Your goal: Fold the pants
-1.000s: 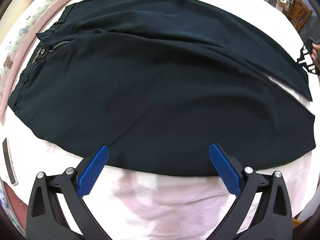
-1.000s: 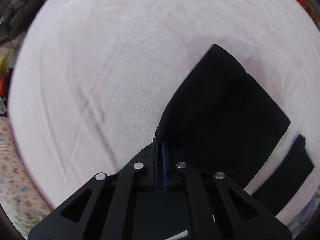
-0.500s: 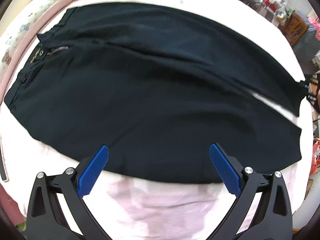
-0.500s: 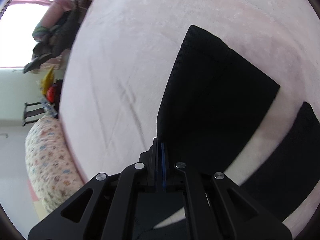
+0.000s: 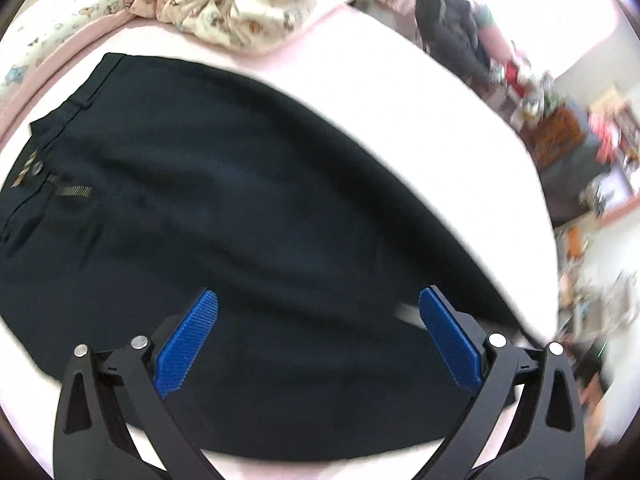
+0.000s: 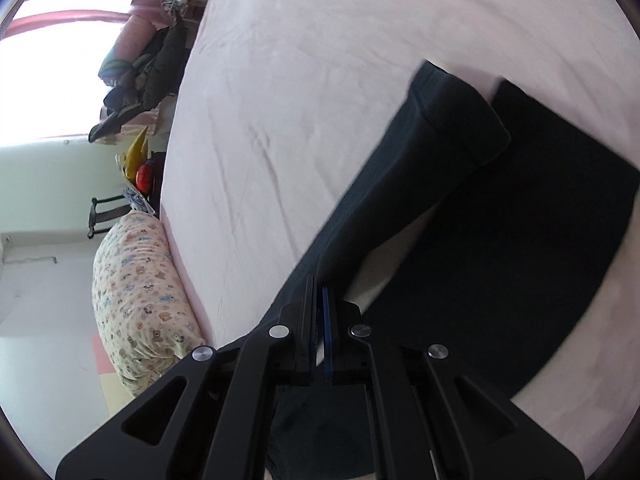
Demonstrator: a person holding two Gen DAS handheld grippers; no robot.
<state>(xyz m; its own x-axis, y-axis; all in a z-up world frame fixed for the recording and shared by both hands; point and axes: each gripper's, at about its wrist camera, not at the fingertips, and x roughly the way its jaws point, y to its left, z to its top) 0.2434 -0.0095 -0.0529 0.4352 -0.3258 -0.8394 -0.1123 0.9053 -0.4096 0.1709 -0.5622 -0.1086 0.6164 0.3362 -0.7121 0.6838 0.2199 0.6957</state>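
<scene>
Dark pants lie spread on a pink bed, waistband and zipper at the left. My left gripper is open and empty, hovering over the near leg. In the right wrist view my right gripper is shut on the edge of one pant leg and holds it lifted above the other leg, its hem hanging free.
A crumpled floral blanket lies at the bed's far edge. A floral pillow sits beside the bed. Cluttered furniture stands beyond the right side. Clothes are piled near the window.
My right gripper has lifted the pant leg higher and carried it over the other leg. My left gripper has moved forward over the pants and tilted up.
</scene>
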